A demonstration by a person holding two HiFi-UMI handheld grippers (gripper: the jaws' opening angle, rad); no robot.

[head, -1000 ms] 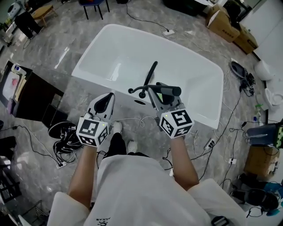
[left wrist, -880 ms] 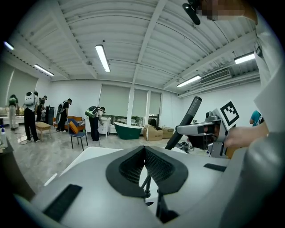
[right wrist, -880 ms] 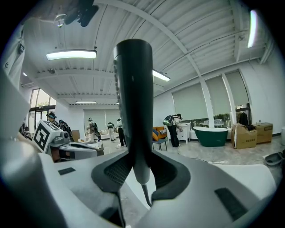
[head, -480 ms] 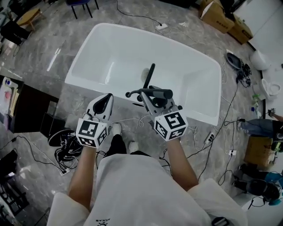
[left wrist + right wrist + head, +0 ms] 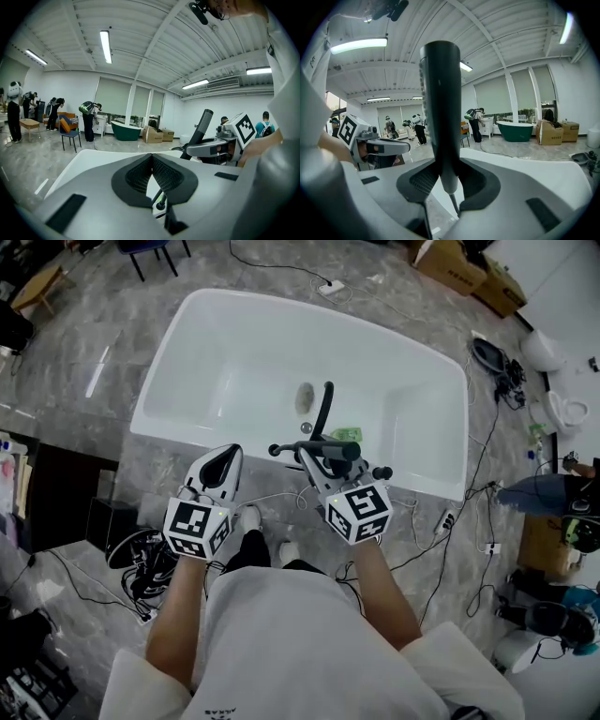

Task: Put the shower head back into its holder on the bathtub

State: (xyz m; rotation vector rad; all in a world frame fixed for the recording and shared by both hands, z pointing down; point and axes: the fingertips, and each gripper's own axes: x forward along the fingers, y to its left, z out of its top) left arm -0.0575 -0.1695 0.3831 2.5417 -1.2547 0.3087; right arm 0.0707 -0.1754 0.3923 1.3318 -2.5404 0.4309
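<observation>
Seen from the head, the right gripper (image 5: 321, 457) covers the near rim of the bathtub (image 5: 234, 334) beside the dark faucet (image 5: 325, 407), so the holder cannot be picked out. A small green item (image 5: 345, 434) inside the tub is too small to identify. A person (image 5: 548, 495) at the right edge is partly cut off. In the right gripper view, the thin hose (image 5: 453, 204) under the shower head (image 5: 440, 108) runs out of sight behind the gripper's body, and distant people (image 5: 417, 129) are too small to detail
</observation>
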